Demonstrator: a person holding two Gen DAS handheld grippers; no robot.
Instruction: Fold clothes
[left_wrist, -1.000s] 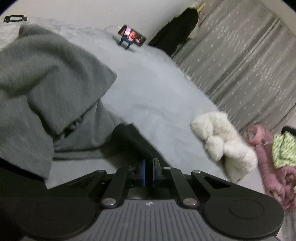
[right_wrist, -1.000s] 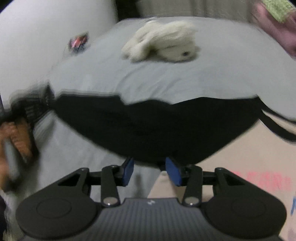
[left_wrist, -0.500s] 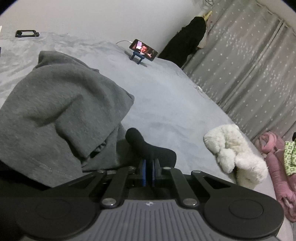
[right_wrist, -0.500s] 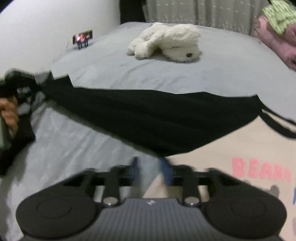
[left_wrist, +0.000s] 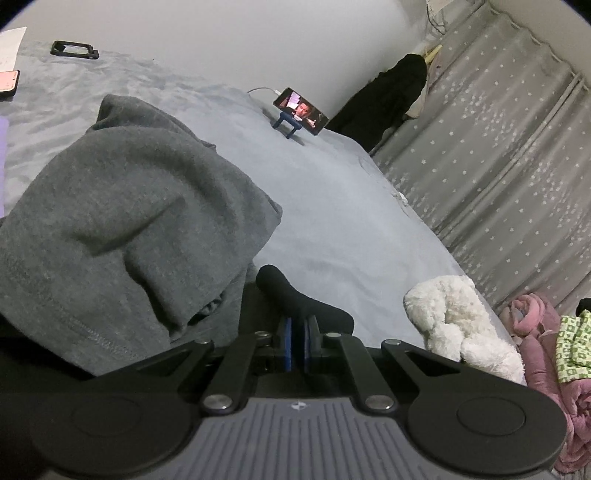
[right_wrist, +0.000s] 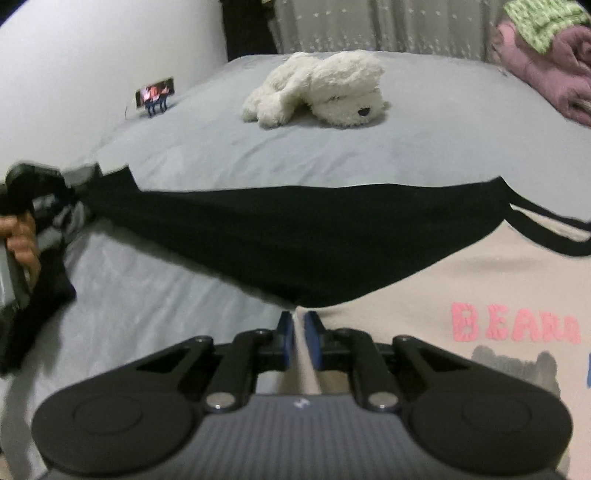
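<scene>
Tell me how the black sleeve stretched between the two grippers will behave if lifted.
Likely floppy: the black sleeve sags in a belly between the two grips. Probably light, since it hangs thin and flat. Its free end may drag the beige shirt that it joins.

Sheet (right_wrist: 424, 147) pale grey-blue. Hoodie (left_wrist: 129, 229) dk grey. Shirt (right_wrist: 461, 288) beige w/ black sleeve, pink "BEAR" letters. Plush (right_wrist: 321, 88) cream-white. Curtain (left_wrist: 498, 155) grey w/ white stars. Blanket (left_wrist: 543, 350) pink; cloth (left_wrist: 574, 350) green-white check.
</scene>
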